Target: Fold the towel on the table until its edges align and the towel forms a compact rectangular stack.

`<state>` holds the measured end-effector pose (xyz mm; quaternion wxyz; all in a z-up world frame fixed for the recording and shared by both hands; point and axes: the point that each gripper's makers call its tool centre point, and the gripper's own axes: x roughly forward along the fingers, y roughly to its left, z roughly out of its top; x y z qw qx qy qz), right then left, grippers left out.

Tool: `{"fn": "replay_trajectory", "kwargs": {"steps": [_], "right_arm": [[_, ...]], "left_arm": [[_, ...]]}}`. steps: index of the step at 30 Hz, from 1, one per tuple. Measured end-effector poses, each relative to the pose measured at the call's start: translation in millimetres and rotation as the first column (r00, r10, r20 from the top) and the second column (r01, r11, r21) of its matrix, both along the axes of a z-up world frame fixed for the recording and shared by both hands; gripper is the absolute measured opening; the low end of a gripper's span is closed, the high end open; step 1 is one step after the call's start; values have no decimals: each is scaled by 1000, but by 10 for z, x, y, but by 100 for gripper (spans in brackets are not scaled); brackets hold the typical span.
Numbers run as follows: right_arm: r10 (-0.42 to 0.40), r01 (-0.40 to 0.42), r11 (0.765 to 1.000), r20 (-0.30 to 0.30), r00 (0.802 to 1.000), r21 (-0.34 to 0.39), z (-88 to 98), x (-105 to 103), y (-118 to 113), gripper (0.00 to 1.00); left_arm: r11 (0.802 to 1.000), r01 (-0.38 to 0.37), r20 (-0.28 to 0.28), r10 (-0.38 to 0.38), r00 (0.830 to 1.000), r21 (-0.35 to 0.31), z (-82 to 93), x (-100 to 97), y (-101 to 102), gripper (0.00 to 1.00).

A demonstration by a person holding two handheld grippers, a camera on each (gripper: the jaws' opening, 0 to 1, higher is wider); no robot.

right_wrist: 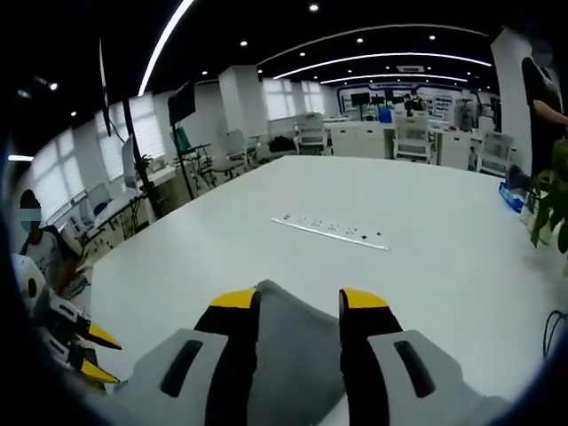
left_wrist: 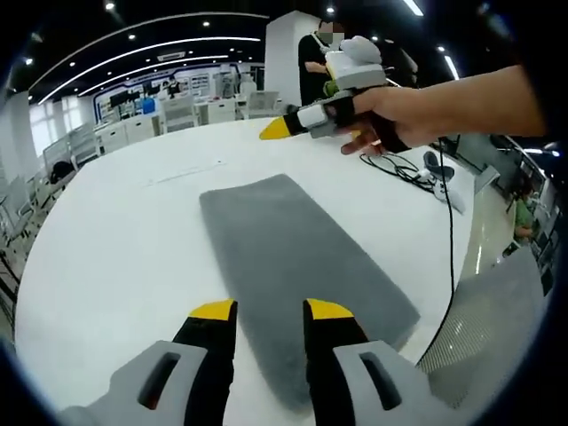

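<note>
A grey towel [left_wrist: 302, 262] lies flat on the white table [left_wrist: 115, 240] as a long narrow rectangle, running away from me in the left gripper view. My left gripper [left_wrist: 271, 311] is open at the towel's near end, its yellow-tipped jaws straddling the near left part of the cloth with nothing gripped. A hand holds my right gripper [left_wrist: 306, 118] in the air above the table beyond the towel's far end. In the right gripper view, the right gripper [right_wrist: 299, 299] is open, and a corner of the towel [right_wrist: 288, 355] shows between its jaws. The left gripper [right_wrist: 84, 351] appears at the lower left.
A socket strip [right_wrist: 330, 231] is set into the table top past the towel. Cables [left_wrist: 404, 169] lie near the table's right edge, and a grey mesh chair back [left_wrist: 488, 328] stands beside it. A person [left_wrist: 315, 58] stands behind the table. A plant [right_wrist: 550, 209] is at one side.
</note>
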<state>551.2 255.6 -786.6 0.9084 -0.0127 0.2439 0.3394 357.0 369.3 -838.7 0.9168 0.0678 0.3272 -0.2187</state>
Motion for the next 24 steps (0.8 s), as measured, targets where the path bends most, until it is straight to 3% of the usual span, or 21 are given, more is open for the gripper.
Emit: {"fn": "replay_trajectory", "kwargs": {"steps": [12, 24], "right_arm": [[39, -39, 999, -1, 999, -18, 3, -301, -374, 38], [90, -90, 996, -7, 996, 4, -14, -634, -465, 39]], "left_arm": [[999, -27, 22, 26, 999, 26, 45, 217, 2, 32], [998, -16, 53, 13, 999, 55, 95, 352, 3, 35]]}}
